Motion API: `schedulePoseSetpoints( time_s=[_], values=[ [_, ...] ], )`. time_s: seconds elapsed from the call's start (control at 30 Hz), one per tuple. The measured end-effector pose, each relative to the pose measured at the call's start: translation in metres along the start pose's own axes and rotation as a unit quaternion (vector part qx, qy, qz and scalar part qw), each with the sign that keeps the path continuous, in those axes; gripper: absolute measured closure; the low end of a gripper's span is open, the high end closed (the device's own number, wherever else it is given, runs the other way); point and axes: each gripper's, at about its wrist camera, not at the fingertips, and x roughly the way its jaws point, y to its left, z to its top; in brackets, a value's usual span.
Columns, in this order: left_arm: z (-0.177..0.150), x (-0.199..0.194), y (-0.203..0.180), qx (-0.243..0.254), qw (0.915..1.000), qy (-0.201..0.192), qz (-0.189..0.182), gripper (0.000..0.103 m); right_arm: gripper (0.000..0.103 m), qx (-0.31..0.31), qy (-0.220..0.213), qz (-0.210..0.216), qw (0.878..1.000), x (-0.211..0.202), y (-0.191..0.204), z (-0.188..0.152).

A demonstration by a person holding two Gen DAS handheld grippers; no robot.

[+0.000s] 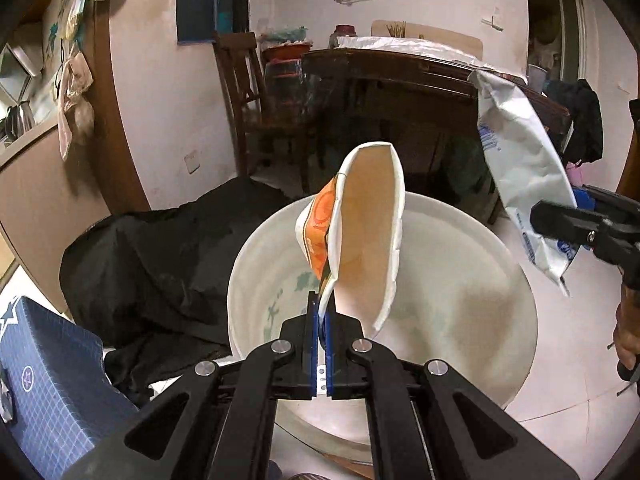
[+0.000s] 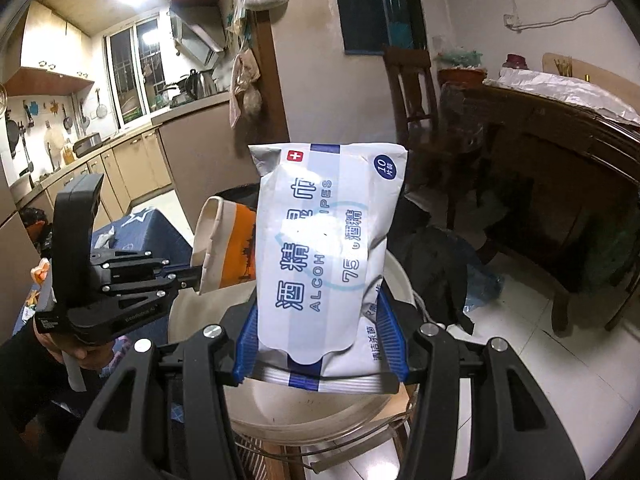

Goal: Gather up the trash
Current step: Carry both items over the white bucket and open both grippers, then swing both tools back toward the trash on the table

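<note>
left gripper [image 1: 320,320]: jaws clamped on the rim of a squashed paper cup [image 1: 360,236], centre frame, above the white bucket [image 1: 500,280]
right gripper [image 2: 320,336]: jaws pinching the wipes pack [image 2: 324,248], centre frame, over the bucket rim
black cloth [image 1: 160,264]: left of bucket

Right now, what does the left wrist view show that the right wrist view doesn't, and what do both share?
Only the left wrist view shows the inside of the white bucket under the crushed paper cup, which the left gripper pinches by its edge.

Only the right wrist view shows the kitchen counter and the printed front of the alcohol wipes pack, clamped in the right gripper.

Both show the cup, the pack, both grippers, the bucket and the dark wooden table.
</note>
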Motion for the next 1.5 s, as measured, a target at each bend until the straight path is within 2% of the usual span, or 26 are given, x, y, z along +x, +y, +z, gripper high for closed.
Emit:
schedulePoseSetpoints(
  time_s=[0.2, 0.3, 0.43, 1.07, 1.3, 1.5],
  values=[
    [-0.003, 0.008, 0.003, 0.0, 0.9999, 0.015, 0.001, 0.099, 0.053, -0.002, 0.027, 0.008, 1.0, 0.012, 0.003, -0.003],
    [-0.007, 0.008, 0.004, -0.005, 0.9998, 0.021, 0.003, 0.099, 0.048, 0.008, 0.037, 0.003, 0.999, 0.016, -0.001, -0.003],
    [-0.009, 0.006, 0.008, -0.009, 0.9998, 0.019, 0.005, 0.099, 0.043, 0.008, 0.026, 0.002, 1.0, 0.014, 0.002, 0.001],
    [-0.018, -0.038, 0.014, -0.016, 0.9995, -0.018, 0.022, 0.099, 0.043, 0.007, 0.02, 0.013, 1.0, 0.012, 0.019, 0.0],
    [-0.04, -0.068, 0.021, -0.026, 0.998, -0.028, 0.051, 0.099, 0.043, -0.02, 0.011, 0.04, 0.999, 0.012, 0.054, 0.001],
    [-0.083, -0.117, 0.036, -0.041, 0.9937, -0.029, 0.099, 0.099, 0.043, -0.059, 0.005, 0.084, 0.995, 0.014, 0.106, -0.004]
  ],
)
